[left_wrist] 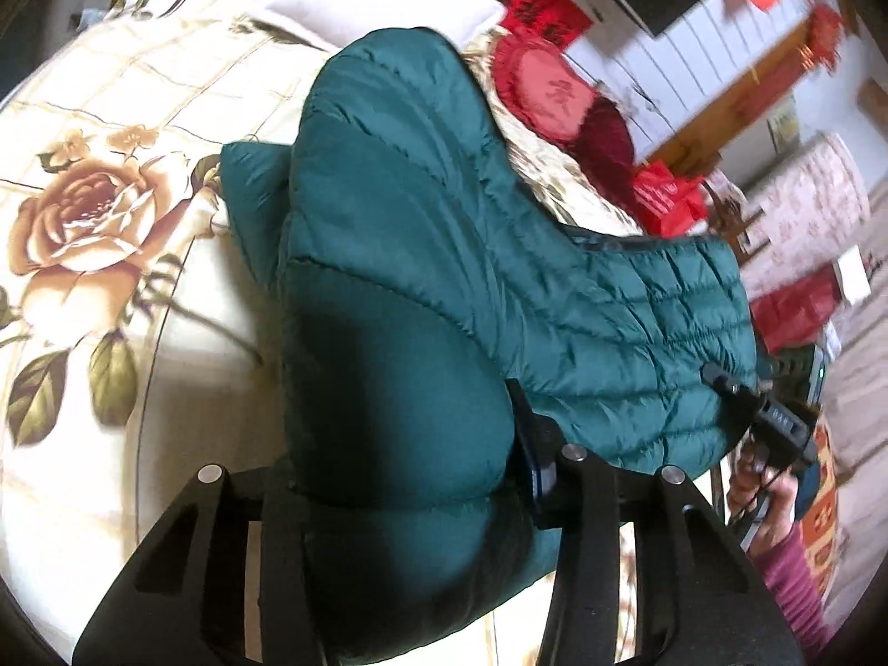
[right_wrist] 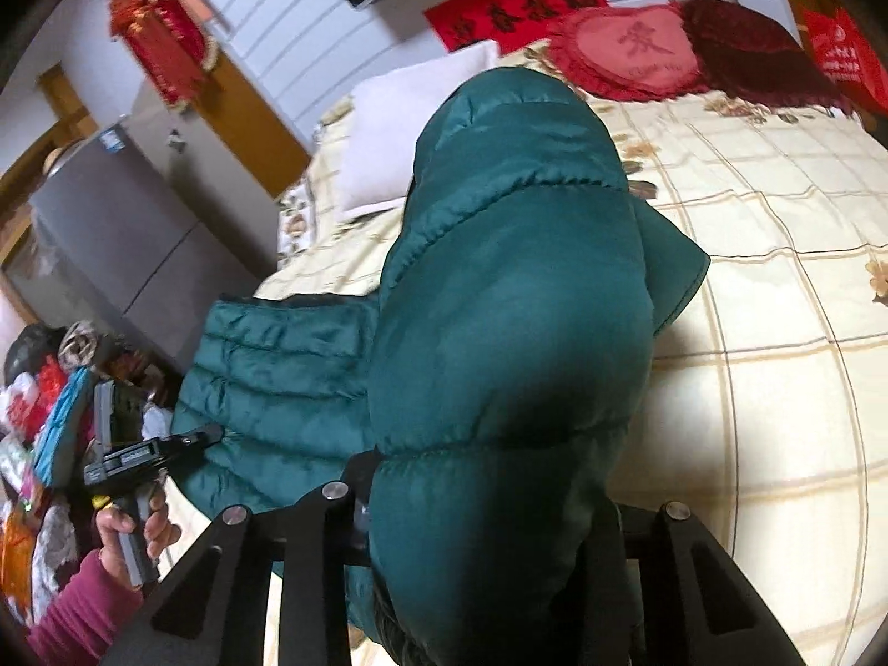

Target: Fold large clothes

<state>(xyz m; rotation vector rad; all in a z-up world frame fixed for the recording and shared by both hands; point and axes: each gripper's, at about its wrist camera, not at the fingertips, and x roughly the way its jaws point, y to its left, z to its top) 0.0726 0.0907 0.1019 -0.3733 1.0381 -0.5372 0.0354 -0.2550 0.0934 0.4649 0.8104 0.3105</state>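
A dark green quilted puffer jacket (left_wrist: 422, 233) is lifted off the floral bedspread (left_wrist: 111, 127), hanging in a bulging fold between both grippers. In the left wrist view, my left gripper (left_wrist: 405, 444) is shut on a thick bunch of the jacket; one finger (left_wrist: 530, 444) shows and the other is buried in fabric. Farther right, my right gripper (left_wrist: 732, 388) pinches the jacket's edge. In the right wrist view, the jacket (right_wrist: 510, 277) fills the space between the fingers of my right gripper (right_wrist: 488, 477), which is shut on it. My left gripper (right_wrist: 194, 438) grips the hem at the left.
A white pillow (right_wrist: 405, 127), a red heart cushion (right_wrist: 632, 55) and a dark red cushion (right_wrist: 760, 50) lie at the bed's head. A grey cabinet (right_wrist: 139, 233) and piled clutter (right_wrist: 44, 416) stand beside the bed. A hand in a magenta sleeve (right_wrist: 83, 605) holds the left gripper.
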